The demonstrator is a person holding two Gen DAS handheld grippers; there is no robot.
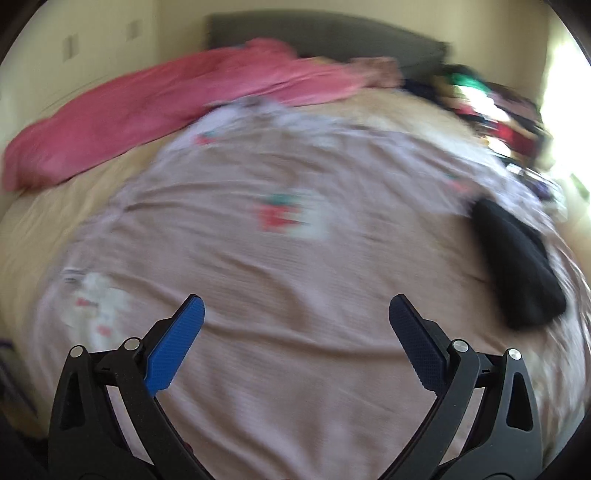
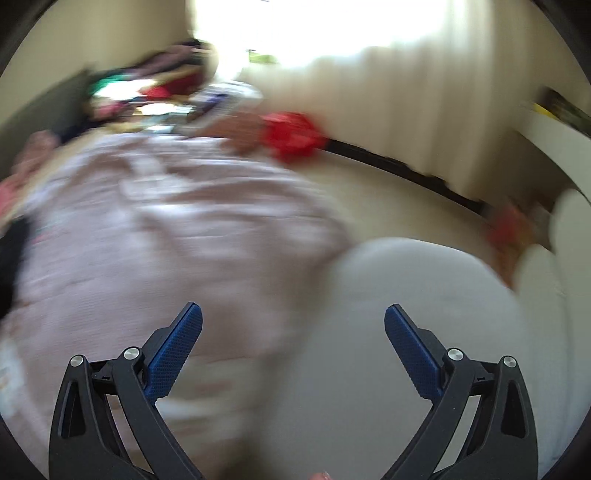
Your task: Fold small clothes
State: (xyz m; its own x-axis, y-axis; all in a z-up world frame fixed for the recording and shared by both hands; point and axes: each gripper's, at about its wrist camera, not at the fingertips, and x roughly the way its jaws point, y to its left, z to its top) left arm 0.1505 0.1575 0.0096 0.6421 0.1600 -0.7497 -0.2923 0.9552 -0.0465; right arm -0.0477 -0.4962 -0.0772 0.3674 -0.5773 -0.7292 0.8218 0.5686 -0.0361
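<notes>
Black garment [image 1: 517, 266] lies folded, long axis running away rightward-near; dark, blurred; left gripper [image 1: 295, 317] and right gripper [image 2: 293, 323] both spread, empty.

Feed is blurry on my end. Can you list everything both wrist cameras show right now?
Pale pink cloth with strawberry prints: one, spread flat over the bed, below both tongs.
Black fabric item: one, lying on the cloth's right side.
Pink-red blanket: one, bunched along the far left of the bed.
Dark grey headboard: one, behind the blanket.
Mixed coloured clutter pile: far right corner, too blurred to count.
Red bunched item: one, at the bed's far edge.
Cream curtain: one, below the bright window.
Left tongs: open, empty.
Right tongs: open, empty.
</notes>
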